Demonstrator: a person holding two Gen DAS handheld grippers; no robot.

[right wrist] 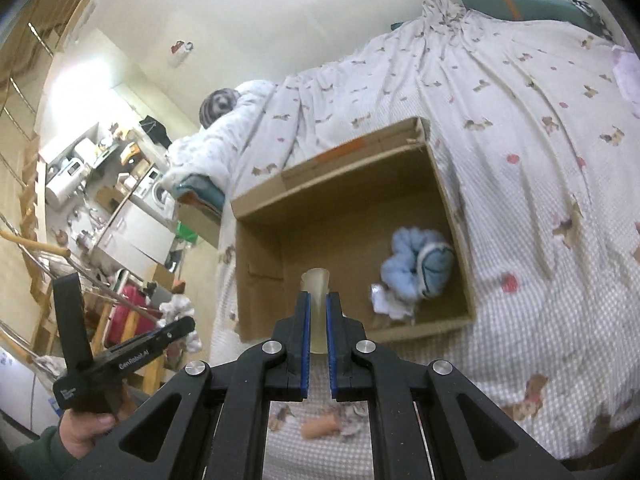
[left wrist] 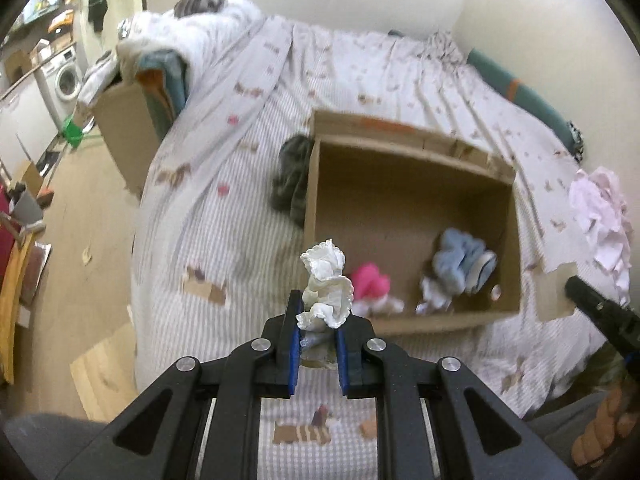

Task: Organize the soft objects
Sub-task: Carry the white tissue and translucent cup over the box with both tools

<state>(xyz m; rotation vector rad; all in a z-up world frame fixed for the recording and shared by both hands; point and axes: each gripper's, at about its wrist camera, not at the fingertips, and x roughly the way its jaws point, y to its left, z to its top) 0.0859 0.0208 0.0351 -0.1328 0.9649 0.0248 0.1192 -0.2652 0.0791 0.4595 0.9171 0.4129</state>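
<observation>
Blue-padded left gripper [left wrist: 316, 336] pinches a crumpled white frilly cloth [left wrist: 326, 292], which bunches up past the fingertips, above the cardboard box [left wrist: 400, 184]. Right view: right gripper [right wrist: 318, 320] nips a smooth, translucent rubbery strip [right wrist: 316, 300] over the box [right wrist: 260, 208].

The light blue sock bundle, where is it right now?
The light blue sock bundle lies inside the cardboard box on the bed, near the box's right wall, a small white item just in front of it.

The cardboard box [left wrist: 412, 184] sits on the bed [left wrist: 224, 208], socks [left wrist: 460, 264] inside.
</observation>
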